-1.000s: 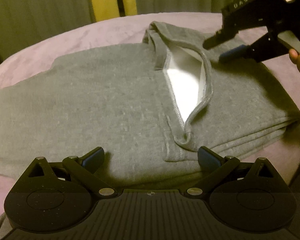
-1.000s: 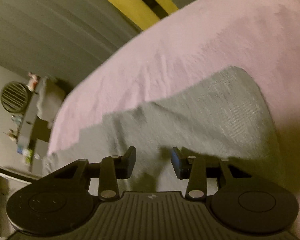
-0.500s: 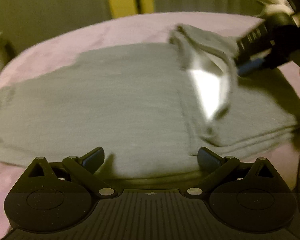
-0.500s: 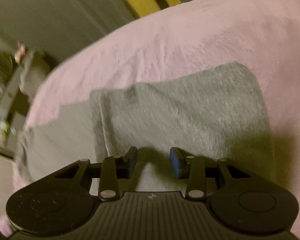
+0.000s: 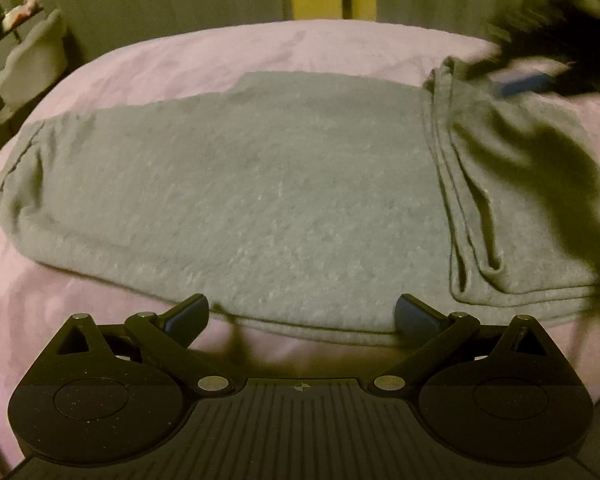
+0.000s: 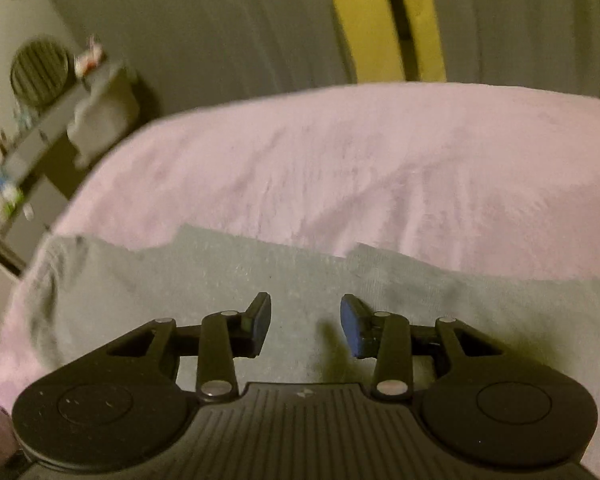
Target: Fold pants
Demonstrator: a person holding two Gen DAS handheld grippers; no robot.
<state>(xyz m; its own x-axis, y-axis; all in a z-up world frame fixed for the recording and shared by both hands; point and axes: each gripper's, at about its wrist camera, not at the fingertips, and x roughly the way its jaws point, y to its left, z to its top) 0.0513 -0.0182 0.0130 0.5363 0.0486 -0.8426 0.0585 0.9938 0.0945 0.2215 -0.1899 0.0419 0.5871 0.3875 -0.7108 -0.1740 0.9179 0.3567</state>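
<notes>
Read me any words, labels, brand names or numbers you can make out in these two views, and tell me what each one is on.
None can be read. The grey sweatpants and pink bedsheet carry no print. The cluttered shelf items are too blurred to read.

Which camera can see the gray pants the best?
The left wrist view: the gray pants lie almost whole on the pink bed, folded end at right. The right wrist view shows only a blurry strip of them beyond its open fingers.
</notes>
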